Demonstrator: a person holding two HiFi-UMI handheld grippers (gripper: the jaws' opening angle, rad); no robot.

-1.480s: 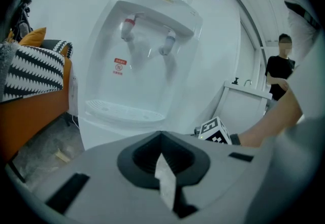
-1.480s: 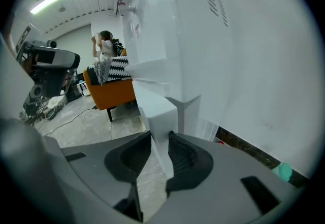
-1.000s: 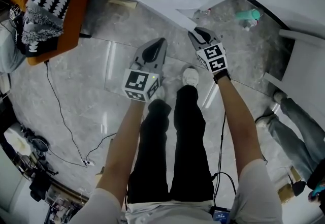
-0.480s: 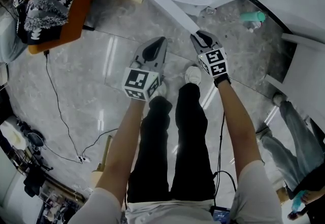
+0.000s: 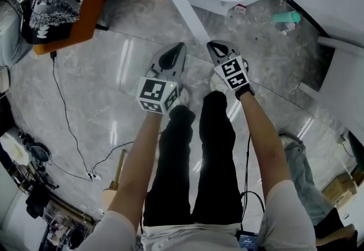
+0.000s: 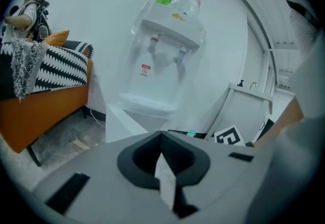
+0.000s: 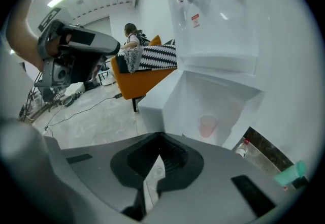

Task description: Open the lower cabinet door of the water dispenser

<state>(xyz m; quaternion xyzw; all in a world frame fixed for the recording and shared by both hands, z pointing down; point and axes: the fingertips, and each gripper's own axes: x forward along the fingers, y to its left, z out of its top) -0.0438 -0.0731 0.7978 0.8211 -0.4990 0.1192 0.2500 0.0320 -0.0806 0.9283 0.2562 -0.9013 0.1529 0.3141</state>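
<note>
The white water dispenser [image 6: 162,60] stands against the wall with a green-capped bottle on top. Its lower cabinet door [image 5: 185,8] is swung out over the floor, so the cabinet [image 7: 218,106] is open and a pale cup [image 7: 207,125] shows inside. My right gripper [image 5: 211,45] hovers just short of the door's free edge, jaws shut on nothing and clear of the door. My left gripper [image 5: 180,48] hangs beside it to the left, also shut and empty. In its own view the left gripper [image 6: 162,159] points at the dispenser, and the right gripper [image 7: 157,159] points at the open cabinet.
An orange sofa [image 5: 74,11] with a black-and-white blanket stands at the left. A cable [image 5: 62,124] runs over the grey floor. A teal bottle [image 5: 286,17] and a small red-capped bottle [image 7: 242,147] lie right of the dispenser. Another person's leg [image 5: 301,170] is at the right.
My right gripper has come off the door's edge, drawn back a little and shut its jaws. The left gripper has hardly shifted in the head view.
</note>
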